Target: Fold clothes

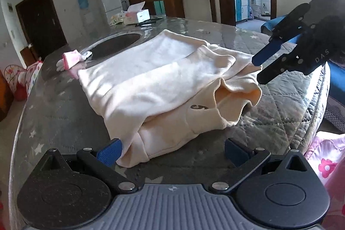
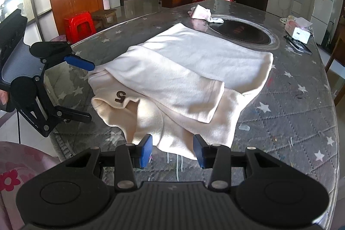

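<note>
Between open right claw pads: cream garment edge, untouched.

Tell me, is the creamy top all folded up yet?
Nearly. The cream top already lies doubled over on the table, with a sleeve laid across it. Nothing is held: the left gripper and right gripper are both open at its near edge. That edge with the number 5 is bunchy, and the small pink and white things aren't folded.
</note>
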The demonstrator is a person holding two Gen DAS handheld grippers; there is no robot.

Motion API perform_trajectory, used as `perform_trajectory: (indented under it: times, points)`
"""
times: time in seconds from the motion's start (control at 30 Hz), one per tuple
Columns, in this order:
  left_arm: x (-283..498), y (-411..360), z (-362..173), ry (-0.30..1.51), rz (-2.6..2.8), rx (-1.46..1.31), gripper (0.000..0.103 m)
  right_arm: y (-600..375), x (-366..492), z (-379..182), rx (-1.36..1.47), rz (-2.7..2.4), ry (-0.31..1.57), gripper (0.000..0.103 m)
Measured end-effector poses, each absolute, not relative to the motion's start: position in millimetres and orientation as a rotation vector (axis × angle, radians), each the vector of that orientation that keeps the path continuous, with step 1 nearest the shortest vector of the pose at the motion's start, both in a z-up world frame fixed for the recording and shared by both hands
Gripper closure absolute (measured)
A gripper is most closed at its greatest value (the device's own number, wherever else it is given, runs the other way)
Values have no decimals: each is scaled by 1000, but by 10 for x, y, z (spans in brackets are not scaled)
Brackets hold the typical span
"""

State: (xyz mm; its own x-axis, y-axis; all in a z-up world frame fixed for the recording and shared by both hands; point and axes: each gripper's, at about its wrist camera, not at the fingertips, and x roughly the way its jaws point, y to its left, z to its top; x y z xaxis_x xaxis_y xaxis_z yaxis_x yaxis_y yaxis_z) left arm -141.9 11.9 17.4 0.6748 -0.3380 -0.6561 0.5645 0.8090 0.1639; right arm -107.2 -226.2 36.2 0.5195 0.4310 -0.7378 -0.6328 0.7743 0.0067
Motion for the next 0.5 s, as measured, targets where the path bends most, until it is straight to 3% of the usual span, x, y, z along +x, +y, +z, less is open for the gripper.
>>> perform_trajectory:
  times: [0.33,0.4,0.5]
  points:
    - [-1407,132,203,636,-464,369,0,-2250,-1068,364,-273,649,793,61]
    - [-1436,117,210,614,-464,414,3,-2248,-1075,357,-281,651,796,61]
    - [-1482,99,221,582,-480,476,18,-2252,-1079,353,-292,651,800,61]
